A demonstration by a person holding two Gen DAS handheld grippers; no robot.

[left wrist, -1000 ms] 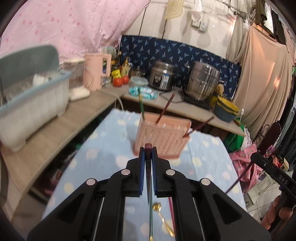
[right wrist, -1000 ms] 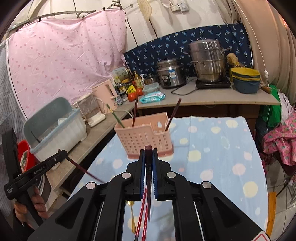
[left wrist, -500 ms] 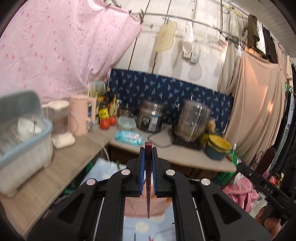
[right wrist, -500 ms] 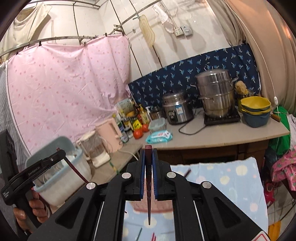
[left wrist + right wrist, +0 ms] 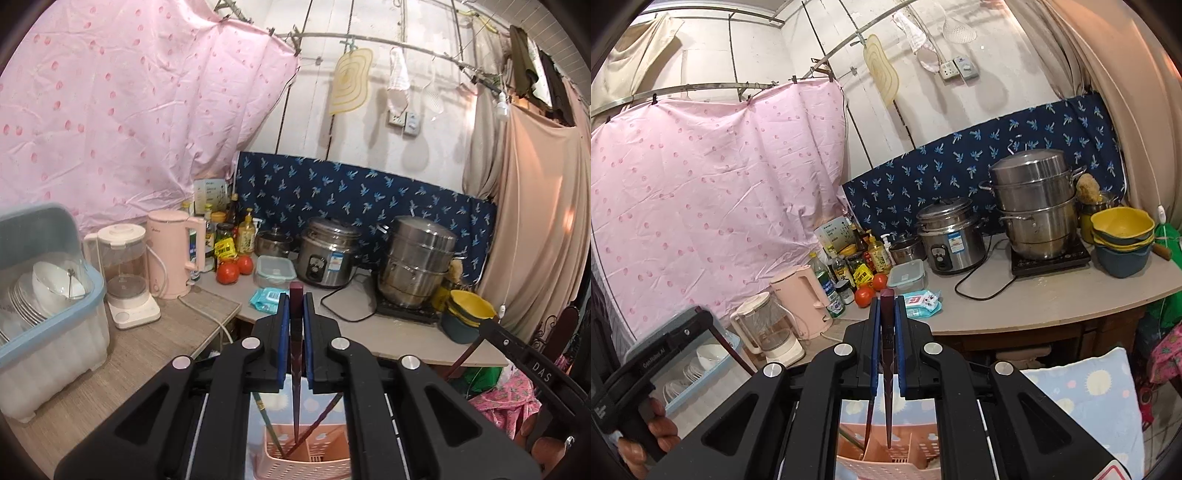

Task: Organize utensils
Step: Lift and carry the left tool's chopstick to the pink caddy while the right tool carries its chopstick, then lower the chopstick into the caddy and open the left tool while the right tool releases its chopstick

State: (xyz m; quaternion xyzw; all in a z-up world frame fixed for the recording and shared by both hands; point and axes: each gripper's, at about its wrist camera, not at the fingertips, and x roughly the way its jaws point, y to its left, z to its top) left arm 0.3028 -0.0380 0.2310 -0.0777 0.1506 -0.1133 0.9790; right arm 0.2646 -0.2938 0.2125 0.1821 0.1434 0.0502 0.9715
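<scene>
My left gripper (image 5: 295,299) is shut on a dark red chopstick (image 5: 295,373) that hangs upright, its tip over the pink slotted utensil basket (image 5: 306,459) below. Two other chopsticks lean inside that basket. My right gripper (image 5: 886,301) is shut on another dark red chopstick (image 5: 887,398), also upright, its tip just above the same pink basket (image 5: 886,459). A further chopstick (image 5: 868,421) stands in the basket beside it. The right gripper also shows at the right edge of the left wrist view (image 5: 517,350), and the left gripper at the left edge of the right wrist view (image 5: 665,354).
A blue dotted tablecloth (image 5: 1100,398) covers the table under the basket. Behind it a counter (image 5: 388,332) holds a rice cooker (image 5: 327,251), steel steamer pot (image 5: 417,258), yellow bowls (image 5: 469,302), tomatoes, bottles, pink kettle (image 5: 173,251), blender and a blue dish rack (image 5: 40,295).
Both grippers have risen from low over the table and tilted upward, each carrying its chopstick, which now hangs tip-down over the pink basket.
</scene>
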